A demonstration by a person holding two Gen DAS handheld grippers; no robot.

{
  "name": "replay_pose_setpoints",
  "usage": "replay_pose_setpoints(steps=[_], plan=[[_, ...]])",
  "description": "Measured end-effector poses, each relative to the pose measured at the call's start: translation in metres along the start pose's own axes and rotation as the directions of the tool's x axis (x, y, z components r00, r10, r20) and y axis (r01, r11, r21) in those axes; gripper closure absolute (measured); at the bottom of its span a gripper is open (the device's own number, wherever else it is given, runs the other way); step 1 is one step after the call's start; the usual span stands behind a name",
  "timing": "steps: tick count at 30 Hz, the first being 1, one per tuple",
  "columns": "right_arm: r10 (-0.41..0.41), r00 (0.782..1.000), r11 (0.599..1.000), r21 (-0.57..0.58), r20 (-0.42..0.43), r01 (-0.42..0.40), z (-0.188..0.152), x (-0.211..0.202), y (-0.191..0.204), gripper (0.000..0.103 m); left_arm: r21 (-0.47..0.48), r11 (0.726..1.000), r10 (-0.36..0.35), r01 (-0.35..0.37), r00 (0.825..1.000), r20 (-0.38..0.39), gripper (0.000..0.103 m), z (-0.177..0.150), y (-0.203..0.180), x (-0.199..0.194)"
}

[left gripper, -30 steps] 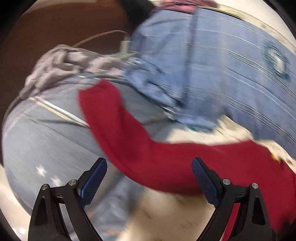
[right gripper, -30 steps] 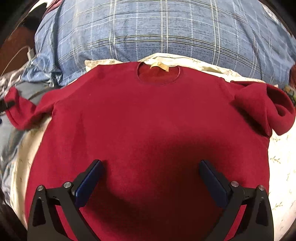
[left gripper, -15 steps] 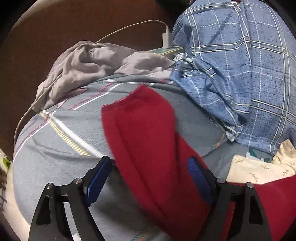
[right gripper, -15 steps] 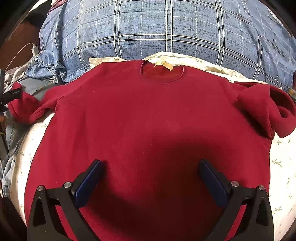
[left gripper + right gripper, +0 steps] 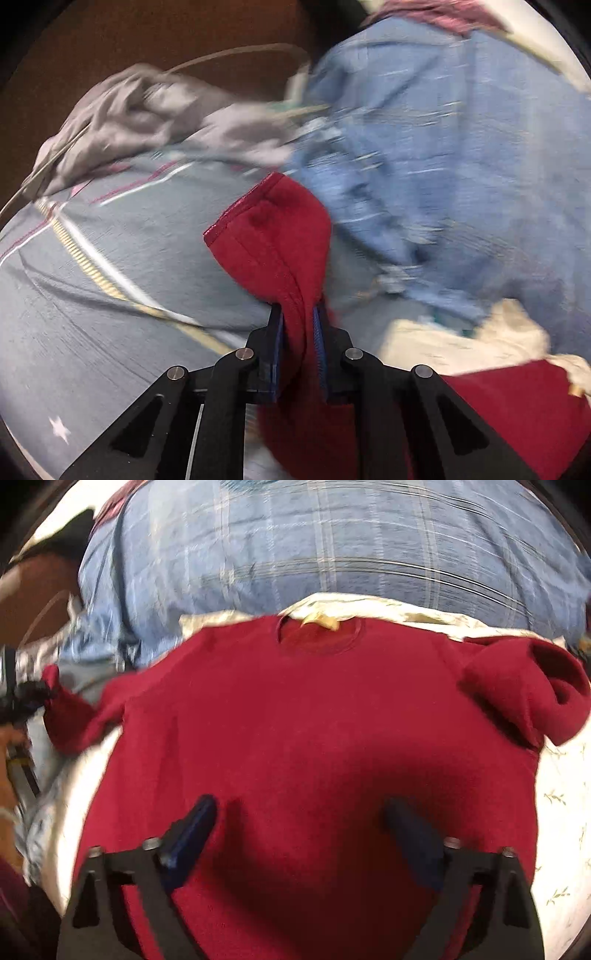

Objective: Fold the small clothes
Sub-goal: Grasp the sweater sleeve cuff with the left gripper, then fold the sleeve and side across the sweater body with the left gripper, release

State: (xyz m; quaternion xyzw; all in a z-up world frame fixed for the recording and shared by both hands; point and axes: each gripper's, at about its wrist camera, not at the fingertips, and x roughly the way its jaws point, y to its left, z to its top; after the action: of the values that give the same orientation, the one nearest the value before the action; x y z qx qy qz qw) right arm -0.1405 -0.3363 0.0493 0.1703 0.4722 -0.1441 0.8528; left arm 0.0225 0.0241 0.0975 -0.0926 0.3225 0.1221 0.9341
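On the bed, a red sweater (image 5: 295,716) lies flat, face up, neck w/ tan label (image 5: 320,621) toward the blue plaid quilt (image 5: 332,554), cream floral sheet (image 5: 561,805) under it. My left gripper (image 5: 298,321) has just been closing and now clamps the sleeve (image 5: 273,236) a bit behind the cuff; cloth is bunched between the blue pads (image 5: 318,332), cuff end standing free beyond them over the grey blanket (image 5: 110,258). My right gripper (image 5: 299,812) has just been narrowing a little but its jaws are apart, nothing between them, hovering over the lower front of the sweater, pointed steeply down at it.

Step in hand, as I read it: bring this sleeve across the chest. To do it well I'd lift only enough to clear the body, carry the cuff inward in a flat arc, and lay it straight so the fold line runs at the shoulder seam, no twist. The grip is on a gathered wad, so I'd expect wrinkles; a gentle tug outward first should flatten it. Right side could pin the torso so it doesn't drag w/ the pull.

The other sleeve (image 5: 532,694) is already curled up on itself at the far side and will need straightening.

Left gripper tilts moderately downward, out past the sweater's edge; the left view is motion-blurred. Grey crumpled cloth (image 5: 147,122) and a cable (image 5: 236,55) sit beyond, well apart from the cuff.
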Motion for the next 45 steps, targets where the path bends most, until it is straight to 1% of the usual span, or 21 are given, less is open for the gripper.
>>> replay_pose_setpoints(steps=[2, 4, 7, 8, 10, 12, 13, 14, 16, 17, 19, 20, 22, 25, 27, 29, 32, 38, 42, 44, 45], plan=[[0.011, 1.0, 1.0, 0.02, -0.007, -0.011, 0.003, -0.005, -0.009, 0.026, 0.059, 0.993, -0.1, 0.098, 0.994, 0.036, 0.09, -0.005, -0.026, -0.024], [-0.004, 1.0, 0.999, 0.033, 0.005, 0.004, 0.004, -0.011, -0.017, 0.026, 0.132, 0.964, -0.238, 0.231, 0.971, 0.036, 0.09, -0.015, -0.062, -0.05], [-0.021, 1.0, 0.998, 0.066, 0.017, 0.02, 0.006, -0.02, -0.031, 0.026, 0.226, 0.881, -0.422, 0.416, 0.906, -0.023, 0.09, -0.04, -0.112, -0.083], [-0.022, 1.0, 0.996, 0.081, 0.018, 0.02, 0.007, -0.023, -0.036, 0.025, 0.263, 0.836, -0.483, 0.481, 0.873, -0.062, 0.09, -0.053, -0.131, -0.093], [-0.023, 0.999, 0.993, 0.115, 0.023, 0.02, 0.008, -0.027, -0.045, 0.024, 0.299, 0.774, -0.548, 0.558, 0.827, -0.126, 0.089, -0.072, -0.153, -0.103], [-0.021, 1.0, 0.991, 0.134, 0.02, 0.019, 0.009, -0.029, -0.049, 0.024, 0.323, 0.695, -0.594, 0.642, 0.766, -0.245, 0.083, -0.095, -0.174, -0.097], [-0.017, 1.0, 0.99, 0.139, 0.016, 0.014, 0.011, -0.03, -0.05, 0.024, 0.316, 0.669, -0.598, 0.673, 0.74, -0.309, 0.074, -0.105, -0.181, -0.09], [-0.015, 1.0, 0.991, 0.135, 0.016, 0.013, 0.012, -0.031, -0.049, 0.024, 0.303, 0.661, -0.588, 0.686, 0.725, -0.36, 0.072, -0.114, -0.185, -0.081], [-0.011, 1.0, 0.994, 0.108, 0.023, 0.009, 0.015, -0.034, -0.043, 0.024, 0.295, 0.677, -0.551, 0.675, 0.73, -0.405, 0.058, -0.12, -0.182, -0.069], [-0.008, 1.0, 0.995, 0.097, 0.028, 0.006, 0.017, -0.035, -0.042, 0.023, 0.287, 0.685, -0.544, 0.669, 0.732, -0.409, 0.055, -0.117, -0.177, -0.068], [0.003, 0.999, 0.998, 0.066, 0.054, -0.007, 0.024, -0.038, -0.034, 0.019, 0.266, 0.699, -0.563, 0.664, 0.74, -0.368, 0.047, -0.098, -0.159, -0.078], [0.004, 0.998, 0.999, 0.053, 0.064, -0.007, 0.028, -0.037, -0.032, 0.017, 0.264, 0.709, -0.564, 0.653, 0.751, -0.343, 0.042, -0.09, -0.151, -0.085], [0.003, 0.997, 1.0, 0.026, 0.072, -0.005, 0.038, -0.031, -0.026, 0.015, 0.267, 0.755, -0.535, 0.599, 0.798, -0.277, 0.03, -0.073, -0.123, -0.098], [0.02, 0.997, 1.0, -0.019, 0.081, -0.018, 0.061, -0.015, -0.011, 0.015, 0.251, 0.833, -0.459, 0.492, 0.87, -0.181, 0.027, -0.062, -0.082, -0.102], [0.033, 0.996, 0.998, -0.053, 0.088, -0.028, 0.072, -0.001, 0.001, 0.015, 0.237, 0.88, -0.384, 0.411, 0.91, -0.154, 0.027, -0.059, -0.071, -0.089], [0.058, 0.995, 0.992, -0.12, 0.077, -0.048, 0.085, 0.021, 0.015, 0.015, 0.219, 0.914, -0.313, 0.343, 0.936, -0.159, 0.027, -0.06, -0.066, -0.073], [0.093, 0.995, 0.978, -0.19, 0.019, -0.088, 0.095, 0.047, 0.028, 0.015, 0.16, 0.933, -0.291, 0.323, 0.937, -0.192, 0.028, -0.055, -0.067, -0.054], [0.19, 0.981, 0.978, -0.1, 0.041, -0.185, 0.115, 0.028, 0.03, 0.014, 0.182, 0.941, -0.256, 0.285, 0.952, -0.167, 0.028, -0.047, -0.075, -0.036], [0.114, 0.992, 0.977, -0.19, 0.061, -0.101, 0.129, 0.036, 0.064, 0.009, 0.197, 0.938, -0.249, 0.284, 0.951, -0.182, 0.028, -0.056, -0.08, -0.031], [0.091, 0.996, 0.958, -0.274, 0.008, -0.085, 0.129, 0.056, 0.083, 0.01, 0.221, 0.935, -0.237, 0.276, 0.953, -0.19, 0.028, -0.058, -0.083, -0.028], [0.019, 0.999, 0.947, -0.318, -0.041, -0.031, 0.125, 0.069, 0.091, 0.013, 0.23, 0.935, -0.23, 0.271, 0.954, -0.19, 0.028, -0.059, -0.084, -0.028]])
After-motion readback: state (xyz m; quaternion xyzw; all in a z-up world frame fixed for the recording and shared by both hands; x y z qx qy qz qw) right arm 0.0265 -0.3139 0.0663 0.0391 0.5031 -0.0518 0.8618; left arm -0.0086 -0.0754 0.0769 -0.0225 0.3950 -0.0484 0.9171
